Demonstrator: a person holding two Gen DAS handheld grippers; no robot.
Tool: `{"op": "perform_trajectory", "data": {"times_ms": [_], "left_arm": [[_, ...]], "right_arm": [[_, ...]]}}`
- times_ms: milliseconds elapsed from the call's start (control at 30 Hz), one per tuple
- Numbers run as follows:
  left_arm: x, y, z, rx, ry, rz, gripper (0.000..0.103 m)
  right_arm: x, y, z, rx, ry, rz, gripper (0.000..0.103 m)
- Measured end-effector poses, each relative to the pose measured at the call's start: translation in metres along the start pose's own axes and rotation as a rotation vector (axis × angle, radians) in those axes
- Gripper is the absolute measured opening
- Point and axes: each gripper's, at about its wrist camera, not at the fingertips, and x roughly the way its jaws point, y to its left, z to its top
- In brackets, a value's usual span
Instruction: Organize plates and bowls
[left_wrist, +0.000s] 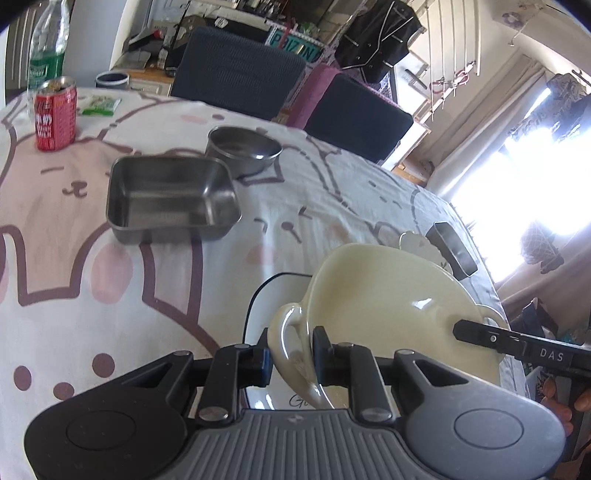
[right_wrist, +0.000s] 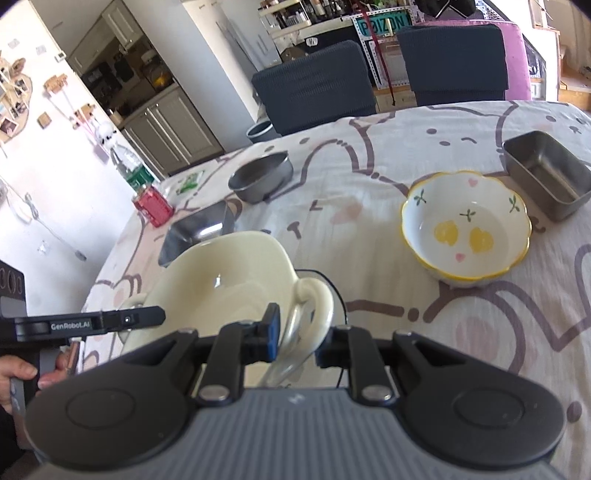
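Note:
A cream two-handled bowl (left_wrist: 388, 302) is held between both grippers above a white plate (left_wrist: 266, 295) with a black rim. My left gripper (left_wrist: 291, 354) is shut on one handle of the cream bowl. My right gripper (right_wrist: 295, 332) is shut on the opposite handle (right_wrist: 310, 306); the same bowl (right_wrist: 221, 273) fills the lower middle of the right wrist view. A flower-rimmed painted bowl (right_wrist: 465, 236) sits to the right. A square steel tray (left_wrist: 170, 195) and a round steel bowl (left_wrist: 243, 147) sit further back.
A second steel tray (right_wrist: 546, 173) stands at the far right. A red can (left_wrist: 55, 114), a plastic bottle (left_wrist: 46, 55) and a green packet (left_wrist: 99, 105) stand at the far left edge. Two dark chairs (left_wrist: 236, 70) stand behind the table.

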Motion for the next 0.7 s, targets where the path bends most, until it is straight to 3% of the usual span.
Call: {"op": "perform_trajectory", "data": {"times_ms": [333,700], "left_arm": [[0.017,0.019,-0.001,-0.057,0.041,-0.022,0.024],[0.034,0.031,-0.005,-0.077,0.092,0.017,0.028]], "right_arm": [[0.013,0.004,-0.001,-0.016,0.031,-0.017,0.022],[0.028,0.012,0.0,-0.046,0.08,-0.035,0.022]]}}
